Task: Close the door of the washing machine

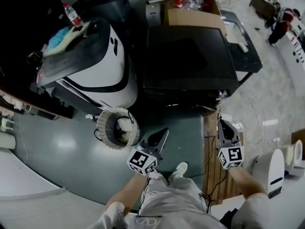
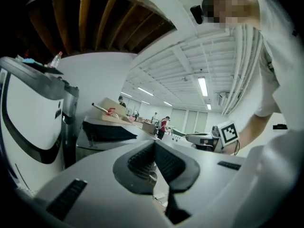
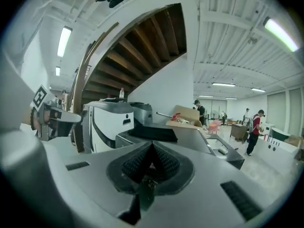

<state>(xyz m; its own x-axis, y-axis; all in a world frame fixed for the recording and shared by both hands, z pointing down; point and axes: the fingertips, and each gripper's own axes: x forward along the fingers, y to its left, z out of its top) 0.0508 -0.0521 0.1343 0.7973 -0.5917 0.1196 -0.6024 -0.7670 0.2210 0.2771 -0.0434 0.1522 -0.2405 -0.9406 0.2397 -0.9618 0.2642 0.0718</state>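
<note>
The washing machine [image 2: 26, 122] runs off the left gripper view's edge; what lies in the ribbed basket [image 1: 102, 130] is too dim to tell.

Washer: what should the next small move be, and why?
Probably bring the left gripper toward the washer to press its lid. It and the right gripper are shut, empty and clear of the machine, the left nearer. The lid looks down; whether it is latched I cannot tell.
</note>
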